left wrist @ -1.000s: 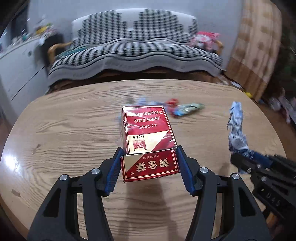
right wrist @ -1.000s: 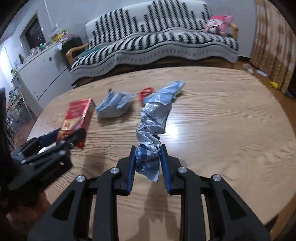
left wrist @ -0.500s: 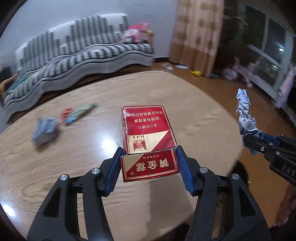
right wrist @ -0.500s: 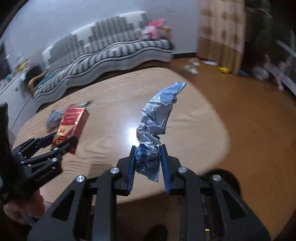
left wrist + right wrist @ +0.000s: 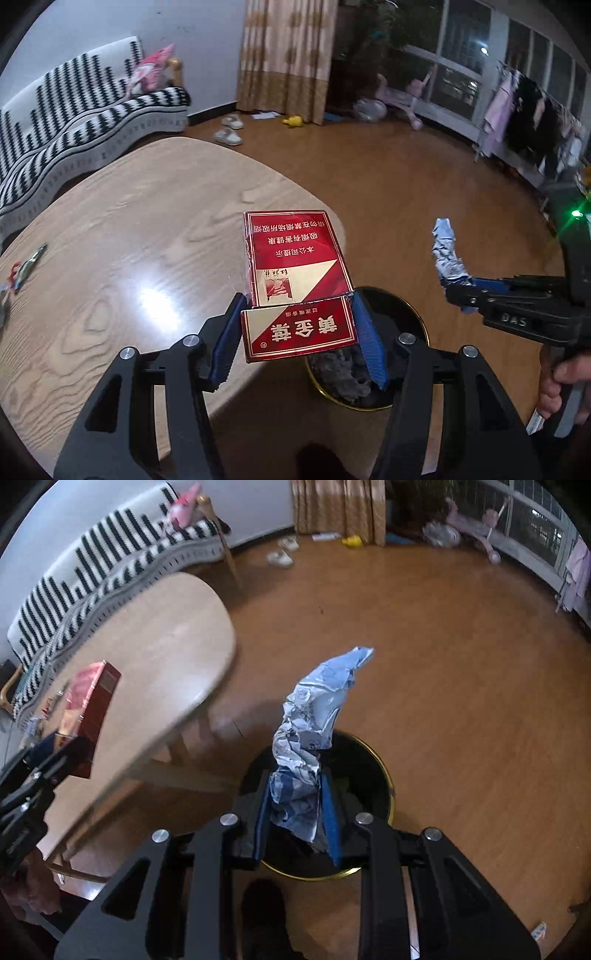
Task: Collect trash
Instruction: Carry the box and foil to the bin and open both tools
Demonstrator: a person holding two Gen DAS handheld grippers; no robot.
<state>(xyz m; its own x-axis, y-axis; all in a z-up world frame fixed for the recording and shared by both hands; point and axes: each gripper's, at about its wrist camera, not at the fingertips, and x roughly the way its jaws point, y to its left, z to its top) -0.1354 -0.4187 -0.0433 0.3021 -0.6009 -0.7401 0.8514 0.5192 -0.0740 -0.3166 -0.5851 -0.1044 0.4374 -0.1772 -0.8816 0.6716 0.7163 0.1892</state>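
Observation:
My left gripper point(image 5: 295, 332) is shut on a red cigarette box point(image 5: 295, 269) and holds it over the table's right edge, partly above a black bin with a gold rim point(image 5: 406, 306). My right gripper point(image 5: 295, 812) is shut on a crumpled blue-white wrapper point(image 5: 314, 716) and holds it above the same bin point(image 5: 369, 771) on the floor. The wrapper point(image 5: 448, 254) and right gripper point(image 5: 465, 291) also show in the left wrist view. The box point(image 5: 92, 701) and left gripper point(image 5: 48, 753) show at the left of the right wrist view.
The wooden table point(image 5: 129, 229) has small wrappers point(image 5: 26, 264) at its far left. The bin holds grey crumpled trash point(image 5: 343, 373). A striped sofa point(image 5: 74, 110) stands behind. Slippers point(image 5: 227, 131) and toys point(image 5: 399, 101) lie on the brown floor.
Both grippers have swung right, away from the table's middle, carrying the box and the wrapper. The bin on the floor has come into view beneath them.

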